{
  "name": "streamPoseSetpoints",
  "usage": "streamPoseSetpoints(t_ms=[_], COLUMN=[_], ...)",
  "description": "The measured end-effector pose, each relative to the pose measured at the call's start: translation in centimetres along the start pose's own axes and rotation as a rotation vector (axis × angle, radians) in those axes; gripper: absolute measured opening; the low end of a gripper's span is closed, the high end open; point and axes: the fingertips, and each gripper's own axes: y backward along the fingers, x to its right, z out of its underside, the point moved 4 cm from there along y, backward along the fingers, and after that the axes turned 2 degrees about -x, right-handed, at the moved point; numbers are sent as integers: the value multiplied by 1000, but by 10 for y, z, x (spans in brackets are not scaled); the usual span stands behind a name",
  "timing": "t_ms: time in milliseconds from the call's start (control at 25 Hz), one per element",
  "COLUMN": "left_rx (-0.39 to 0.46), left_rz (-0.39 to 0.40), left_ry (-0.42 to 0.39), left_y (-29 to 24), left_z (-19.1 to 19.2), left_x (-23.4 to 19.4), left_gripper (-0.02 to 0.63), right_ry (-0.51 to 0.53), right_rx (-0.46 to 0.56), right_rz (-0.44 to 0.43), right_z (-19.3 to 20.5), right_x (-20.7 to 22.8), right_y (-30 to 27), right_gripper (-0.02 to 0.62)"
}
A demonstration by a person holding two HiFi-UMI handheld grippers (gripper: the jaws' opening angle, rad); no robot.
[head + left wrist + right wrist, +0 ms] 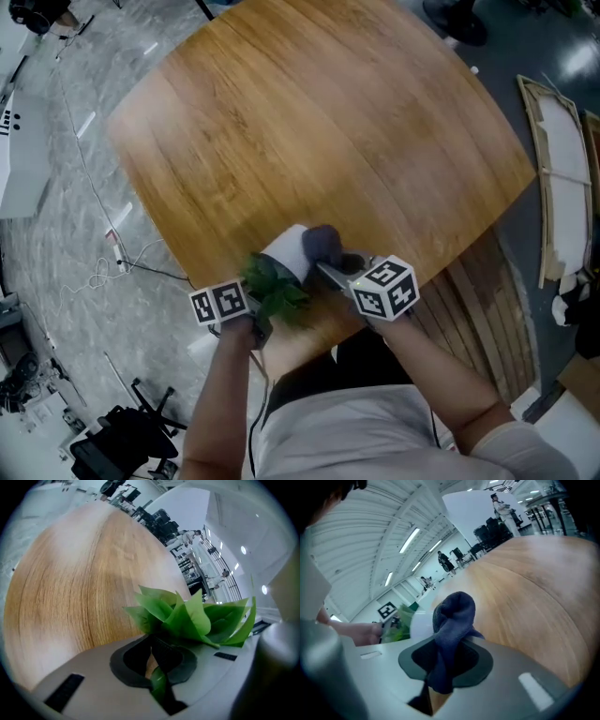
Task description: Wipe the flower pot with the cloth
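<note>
A white flower pot [286, 251] with a green leafy plant [274, 289] lies tipped over the near edge of the wooden table [319, 131]. My left gripper [246, 314] is shut on the plant's stem, and its leaves [187, 616] fill the left gripper view. A dark blue-grey cloth [323, 244] is bunched in my right gripper [339, 272], which is shut on it. The cloth [451, 630] touches the pot's white side [421, 623] in the right gripper view.
The round wooden table reaches far ahead of the pot. Grey marble floor [56, 234] with cables lies to the left. Wooden slats [487, 309] and framed panels [562, 169] lie on the right. People and equipment stand far off in the gripper views.
</note>
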Motion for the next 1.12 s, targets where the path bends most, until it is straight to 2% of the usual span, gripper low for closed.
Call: streamPoseSetpoints(t_ms=[120, 400, 520, 640, 960, 1120], left_rx=[-22, -68, -94, -132, -331, -392], left_rz=[-36, -140, -170, -176, -183, -192], left_ry=[-88, -332, -399, -417, -431, -435], left_y=[2, 10, 14, 16, 19, 16], left_z=[-7, -38, -51, -56, -44, -43], left_x=[6, 46, 63, 75, 87, 86], left_gripper=[14, 11, 11, 11, 11, 14], right_ry=[-33, 7, 12, -13, -286, -299], right_rx=[-18, 3, 20, 31, -34, -63], right_rz=[67, 73, 79, 67, -17, -4], right_z=[2, -23, -33, -44, -28, -27], right_x=[25, 3, -1, -3, 5, 8], right_y=[6, 21, 30, 36, 44, 42], right_gripper=[64, 64, 64, 64, 64, 64])
